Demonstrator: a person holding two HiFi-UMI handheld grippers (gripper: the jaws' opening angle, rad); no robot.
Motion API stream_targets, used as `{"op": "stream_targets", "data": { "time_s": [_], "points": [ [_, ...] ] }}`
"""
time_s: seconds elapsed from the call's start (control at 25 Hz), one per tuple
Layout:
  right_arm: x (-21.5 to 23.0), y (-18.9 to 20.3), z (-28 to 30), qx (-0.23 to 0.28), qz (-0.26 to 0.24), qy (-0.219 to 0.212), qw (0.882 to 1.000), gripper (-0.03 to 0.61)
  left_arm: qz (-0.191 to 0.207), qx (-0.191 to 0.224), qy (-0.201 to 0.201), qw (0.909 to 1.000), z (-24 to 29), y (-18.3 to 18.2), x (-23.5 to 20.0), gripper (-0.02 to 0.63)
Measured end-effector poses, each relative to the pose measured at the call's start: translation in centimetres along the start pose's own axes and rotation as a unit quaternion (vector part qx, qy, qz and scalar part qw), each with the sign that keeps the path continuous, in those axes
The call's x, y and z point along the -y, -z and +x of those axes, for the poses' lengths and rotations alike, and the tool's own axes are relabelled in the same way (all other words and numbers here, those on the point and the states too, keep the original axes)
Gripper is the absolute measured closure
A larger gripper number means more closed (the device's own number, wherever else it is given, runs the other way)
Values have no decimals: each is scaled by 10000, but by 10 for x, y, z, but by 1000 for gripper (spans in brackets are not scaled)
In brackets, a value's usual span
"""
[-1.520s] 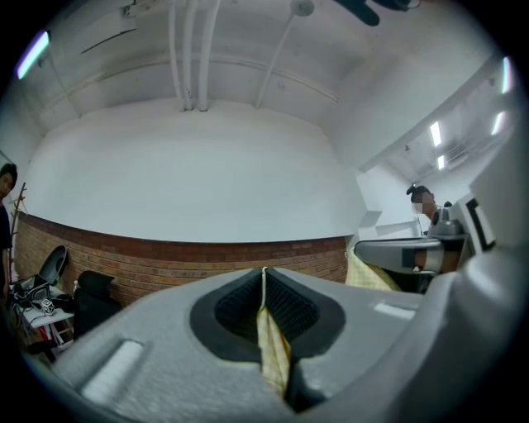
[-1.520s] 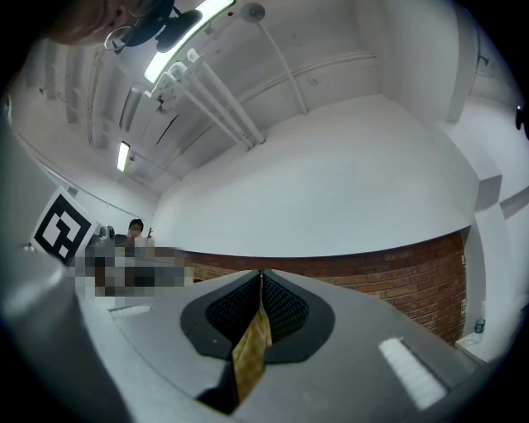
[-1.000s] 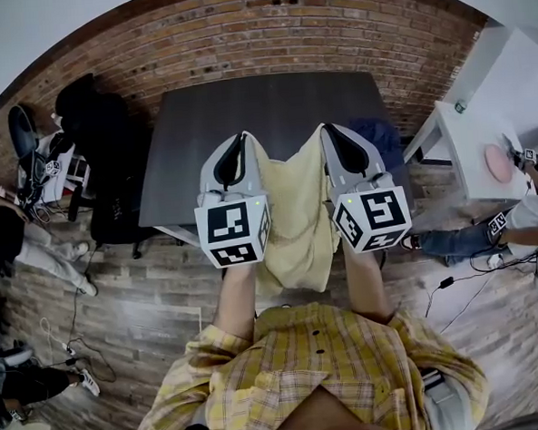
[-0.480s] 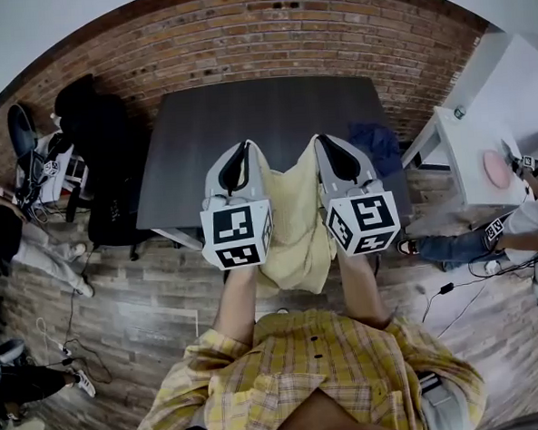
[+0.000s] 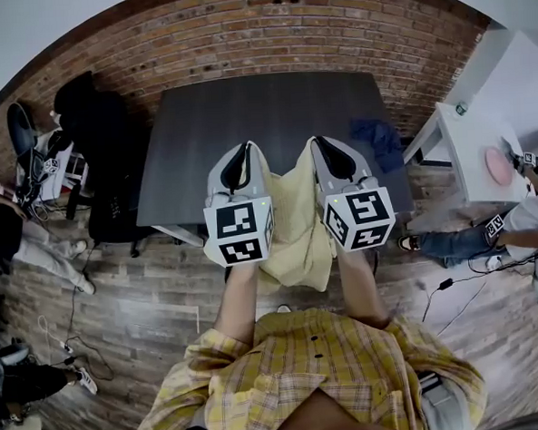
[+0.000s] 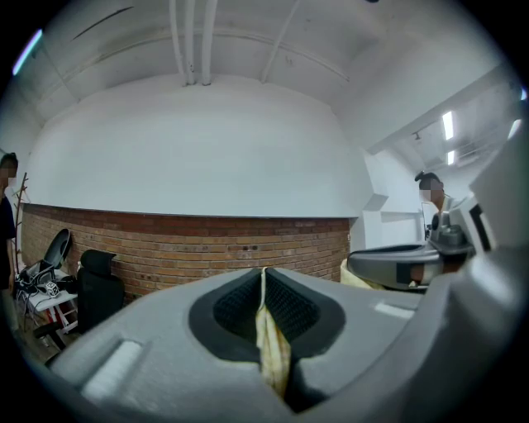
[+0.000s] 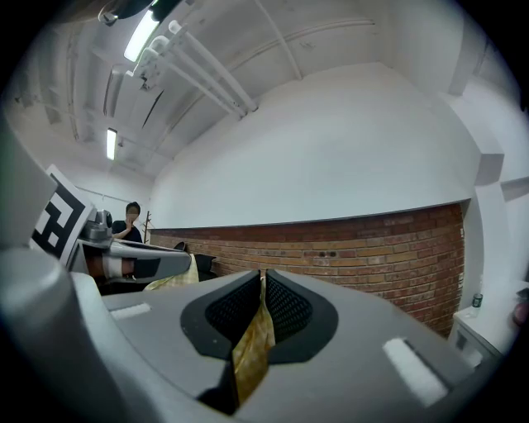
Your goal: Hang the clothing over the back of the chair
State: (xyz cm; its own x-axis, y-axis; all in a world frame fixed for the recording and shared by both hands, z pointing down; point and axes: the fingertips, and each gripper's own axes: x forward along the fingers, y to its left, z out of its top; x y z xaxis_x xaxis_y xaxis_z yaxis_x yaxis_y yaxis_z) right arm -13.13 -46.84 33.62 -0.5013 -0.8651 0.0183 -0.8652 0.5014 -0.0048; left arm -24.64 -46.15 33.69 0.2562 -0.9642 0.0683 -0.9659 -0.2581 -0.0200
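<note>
Left tool [image 5: 243, 151] and right tool [image 5: 320, 144] each pinching yellow garment [image 5: 297, 230], its gripped corners hidden between the jaws

Head view: yellow garment [image 5: 292, 226] has its top corners hidden inside left claw [image 5: 243, 147] & right claw [image 5: 315, 143], lower sides behind person's forearms [image 5: 236, 298]. Table [image 5: 263, 110]: middle of near edge covered by claws + garment. Blue cloth [image 5: 378, 139] at table's right end: too small to ID. Both claw views: garment shows only as thin strip betw. jaws, rest hidden under claw body.
</note>
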Motion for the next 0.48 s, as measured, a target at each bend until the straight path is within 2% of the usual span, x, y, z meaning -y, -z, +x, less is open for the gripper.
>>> {"op": "stream_targets", "data": {
  "time_s": [0.48],
  "points": [
    [-8, 20, -2, -335, 88, -126, 9993, 525, -84, -140, -18, 9999, -3, 13, 2, 577]
  ]
}}
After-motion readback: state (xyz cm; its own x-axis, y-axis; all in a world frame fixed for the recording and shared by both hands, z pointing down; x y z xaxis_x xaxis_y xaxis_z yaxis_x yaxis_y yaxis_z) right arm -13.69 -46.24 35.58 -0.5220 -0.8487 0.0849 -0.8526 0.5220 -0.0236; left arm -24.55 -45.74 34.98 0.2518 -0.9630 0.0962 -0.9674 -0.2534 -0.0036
